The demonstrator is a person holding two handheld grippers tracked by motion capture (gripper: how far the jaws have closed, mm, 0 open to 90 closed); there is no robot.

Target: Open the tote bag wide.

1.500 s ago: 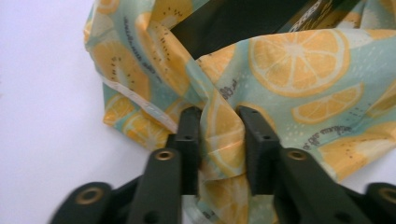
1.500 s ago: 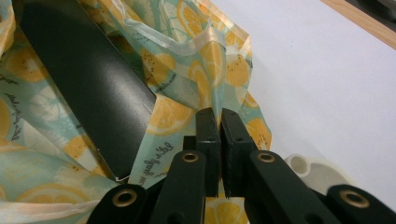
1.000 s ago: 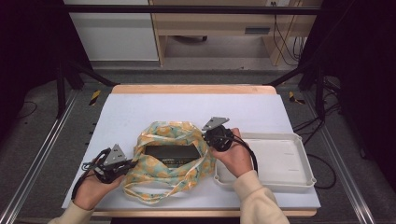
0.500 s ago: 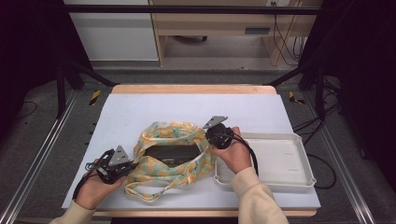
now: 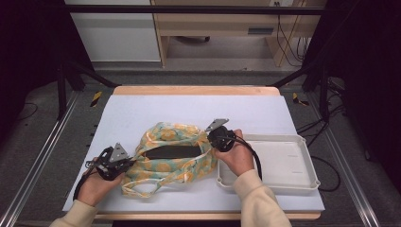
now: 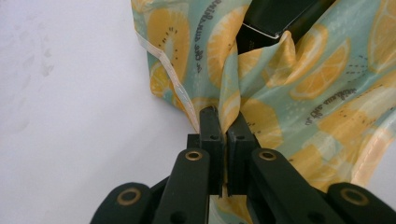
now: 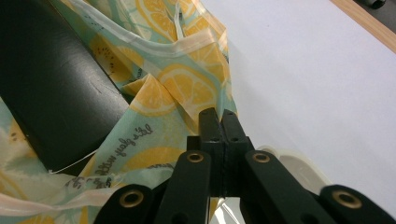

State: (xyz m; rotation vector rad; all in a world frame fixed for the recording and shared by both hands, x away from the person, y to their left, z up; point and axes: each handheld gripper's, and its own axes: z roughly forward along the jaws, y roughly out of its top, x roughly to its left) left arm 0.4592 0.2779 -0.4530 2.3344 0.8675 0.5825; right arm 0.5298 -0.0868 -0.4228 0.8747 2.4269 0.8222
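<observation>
A cloth bag (image 5: 175, 163) printed with yellow lemon slices on pale green lies in the middle of the white table, its mouth spread wide. Inside it rests a flat black box (image 5: 171, 152) (image 7: 51, 98) (image 6: 280, 18). My left gripper (image 5: 124, 163) (image 6: 223, 122) is shut on a fold of the bag's left edge (image 6: 233, 88), near the cream binding. At the bag's right rim my right gripper (image 5: 212, 138) (image 7: 219, 117) is shut on the fabric (image 7: 187, 88) beside the cream trim. The two grippers hold the bag's opposite sides apart.
A shallow white tray (image 5: 302, 177) stands on the table to the right of the bag, its left wall under my right hand; its corner (image 7: 289, 165) lies just behind the right jaws. The bag's cream handles (image 5: 142, 189) trail toward the front edge.
My left gripper has slid slightly down and toward the front edge with the bag's left side still in it. The right gripper has stayed put.
</observation>
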